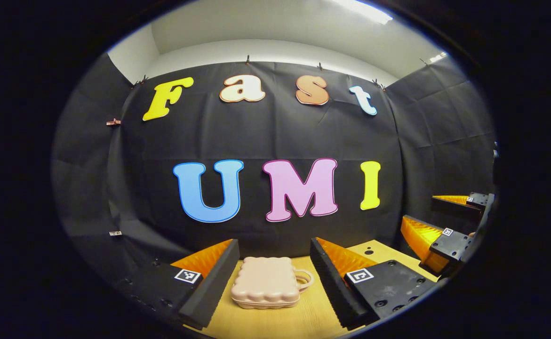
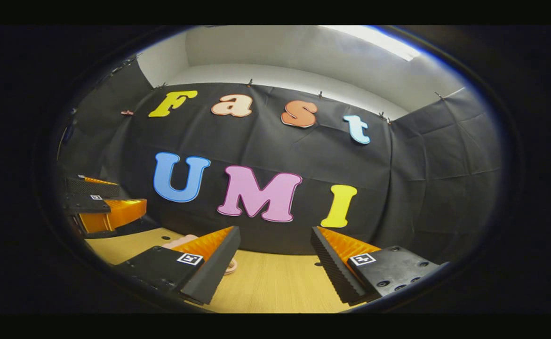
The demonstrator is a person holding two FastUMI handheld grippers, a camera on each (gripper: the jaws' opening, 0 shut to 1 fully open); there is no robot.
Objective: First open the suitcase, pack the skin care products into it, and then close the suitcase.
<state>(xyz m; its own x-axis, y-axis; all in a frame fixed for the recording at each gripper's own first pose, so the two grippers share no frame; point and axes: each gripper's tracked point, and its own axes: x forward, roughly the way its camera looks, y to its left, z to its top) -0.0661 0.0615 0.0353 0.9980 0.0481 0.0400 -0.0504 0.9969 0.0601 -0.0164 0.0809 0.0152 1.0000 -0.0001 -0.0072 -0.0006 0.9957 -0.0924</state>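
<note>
Pale wood table: it lay under everything, with the suitcase as the marker on it.
Left gripper: its fingers were spread wide, one on either side of the suitcase, touching nothing.
Suitcase: pink, scalloped at the edges, lid down, flat on the table, its handle turned toward the right gripper.
Right gripper: off to the handle side of the suitcase, fingers parted and empty above bare wood.
Black cloth wall: behind the suitcase, beyond the table's far edge.
</note>
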